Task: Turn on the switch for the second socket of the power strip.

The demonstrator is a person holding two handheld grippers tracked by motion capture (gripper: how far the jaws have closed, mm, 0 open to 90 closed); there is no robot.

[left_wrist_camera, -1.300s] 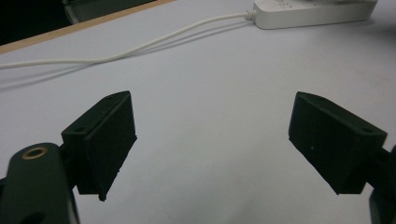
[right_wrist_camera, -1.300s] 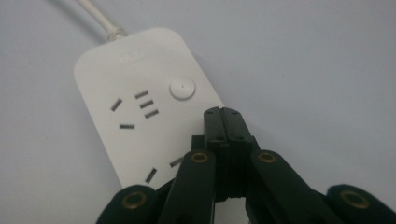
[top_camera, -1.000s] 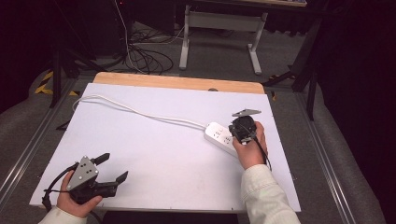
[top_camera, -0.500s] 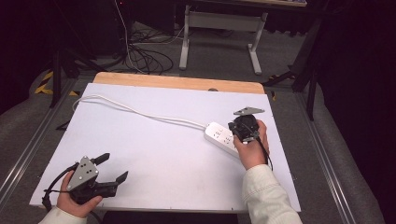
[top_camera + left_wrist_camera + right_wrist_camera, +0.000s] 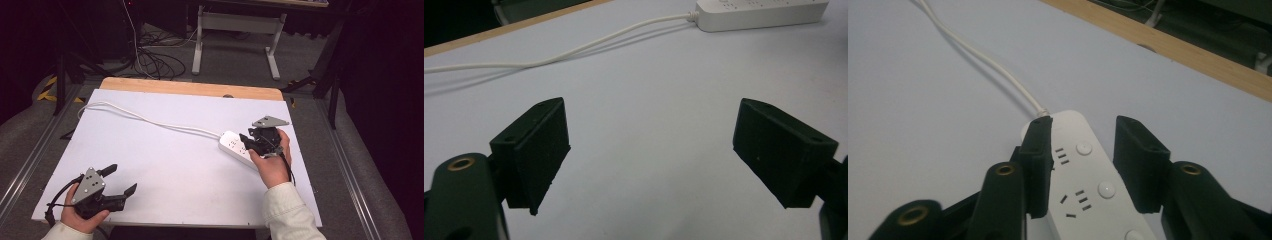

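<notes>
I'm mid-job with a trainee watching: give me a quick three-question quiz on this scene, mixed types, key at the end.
1. True or false: the left gripper holds the cord.
2. The right gripper stands with its jaws: A) shut on the cord; B) apart, one each side of the power strip; C) apart, over bare table.
3. Fill in: the cord enters the strip at the end ___ from the right hand.

Key: 1 false: open over bare table. 2 B: whether the jaws touch the strip can't be told. 3 farther.
</notes>
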